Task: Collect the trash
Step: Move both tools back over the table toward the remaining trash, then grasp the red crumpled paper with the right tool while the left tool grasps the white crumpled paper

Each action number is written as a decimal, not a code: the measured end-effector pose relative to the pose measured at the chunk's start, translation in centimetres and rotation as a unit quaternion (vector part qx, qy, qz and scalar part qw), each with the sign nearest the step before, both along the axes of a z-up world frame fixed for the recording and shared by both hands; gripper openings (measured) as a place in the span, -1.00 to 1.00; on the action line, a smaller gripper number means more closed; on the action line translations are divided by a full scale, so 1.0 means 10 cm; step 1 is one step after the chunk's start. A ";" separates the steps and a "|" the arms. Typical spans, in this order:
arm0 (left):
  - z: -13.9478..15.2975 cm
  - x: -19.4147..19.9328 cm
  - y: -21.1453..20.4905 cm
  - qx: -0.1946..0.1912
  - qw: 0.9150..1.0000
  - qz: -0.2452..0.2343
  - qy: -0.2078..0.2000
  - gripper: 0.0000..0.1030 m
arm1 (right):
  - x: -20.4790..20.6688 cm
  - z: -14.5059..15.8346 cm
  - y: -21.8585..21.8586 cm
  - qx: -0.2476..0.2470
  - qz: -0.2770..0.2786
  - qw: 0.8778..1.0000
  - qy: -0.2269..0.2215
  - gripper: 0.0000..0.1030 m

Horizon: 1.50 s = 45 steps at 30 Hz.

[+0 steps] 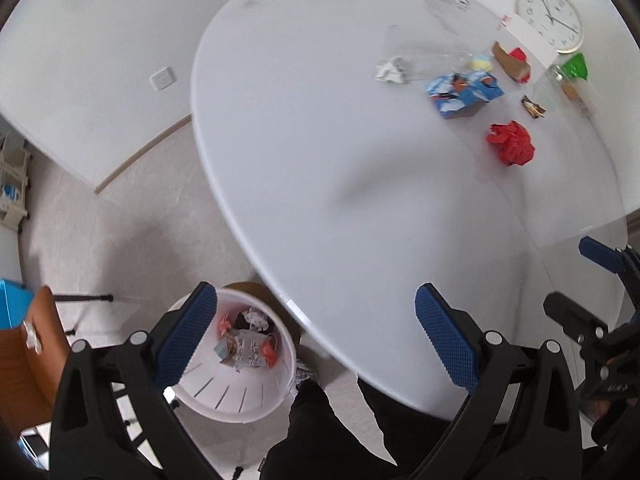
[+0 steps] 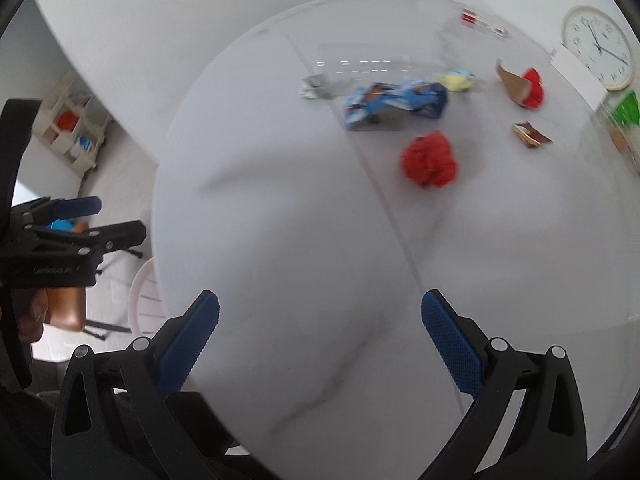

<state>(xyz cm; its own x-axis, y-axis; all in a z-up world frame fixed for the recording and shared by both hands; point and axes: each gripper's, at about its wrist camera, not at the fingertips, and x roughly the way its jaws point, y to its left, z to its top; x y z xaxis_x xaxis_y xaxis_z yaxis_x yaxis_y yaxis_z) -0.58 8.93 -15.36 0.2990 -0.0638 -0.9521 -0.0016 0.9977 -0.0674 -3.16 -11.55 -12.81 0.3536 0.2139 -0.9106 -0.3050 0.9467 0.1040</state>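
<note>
A white round table holds scattered trash: a red crumpled paper, a blue snack wrapper, a white crumpled wrapper, a small brown wrapper and a cardboard piece with red paper. A white bin with several scraps inside stands on the floor at the table's edge. My left gripper is open and empty, above the bin and the table's edge. My right gripper is open and empty over the near part of the table, well short of the red paper.
A wall clock lies at the table's far right beside a green item and a clear plastic container. A brown chair stands left of the bin. A shelf unit stands by the wall.
</note>
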 end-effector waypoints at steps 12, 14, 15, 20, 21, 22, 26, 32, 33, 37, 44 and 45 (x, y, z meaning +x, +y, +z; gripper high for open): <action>0.08 0.43 -0.31 0.020 0.999 -0.039 -0.014 0.85 | 0.80 -0.14 -0.35 -0.003 -0.034 0.999 -0.012 0.95; 0.05 0.53 -0.34 0.025 0.998 -0.048 -0.014 0.85 | 0.95 -0.19 -0.35 -0.006 -0.035 0.999 -0.011 0.94; 0.03 0.60 -0.35 0.027 0.998 -0.054 -0.015 0.85 | 1.01 -0.21 -0.35 -0.008 -0.036 0.999 -0.010 0.92; -0.03 0.93 -0.37 0.034 0.996 -0.072 -0.027 0.85 | 1.25 -0.39 -0.34 -0.015 -0.035 0.999 0.013 0.69; -0.04 1.03 -0.37 0.035 0.996 -0.075 -0.031 0.85 | 1.27 -0.42 -0.34 -0.017 -0.033 0.999 0.020 0.54; -0.05 1.11 -0.37 0.033 0.996 -0.077 -0.035 0.85 | 1.29 -0.46 -0.33 -0.018 -0.030 0.999 0.027 0.33; -0.10 1.42 -0.42 0.022 0.995 -0.088 -0.051 0.85 | 1.31 -0.52 -0.39 -0.013 -0.030 0.999 0.044 -0.15; -0.27 1.86 -0.56 0.012 0.990 -0.124 -0.063 0.73 | 1.28 -0.42 -0.57 0.002 -0.047 0.998 0.044 -0.21; -0.32 1.93 -0.58 0.010 0.989 -0.135 -0.060 0.61 | 1.27 -0.39 -0.60 0.005 -0.049 0.998 0.044 -0.21; -0.45 2.11 -0.67 0.002 0.985 -0.166 -0.050 0.33 | 1.24 -0.30 -0.70 0.010 -0.063 0.997 0.038 -0.20; -0.48 2.30 -0.76 -0.018 0.975 -0.213 -0.055 0.01 | 1.26 -0.25 -0.78 0.019 -0.076 0.996 0.035 -0.17; -0.48 2.31 -0.78 -0.019 0.974 -0.217 -0.056 -0.09 | 1.27 -0.26 -0.75 0.019 -0.078 0.996 0.036 -0.16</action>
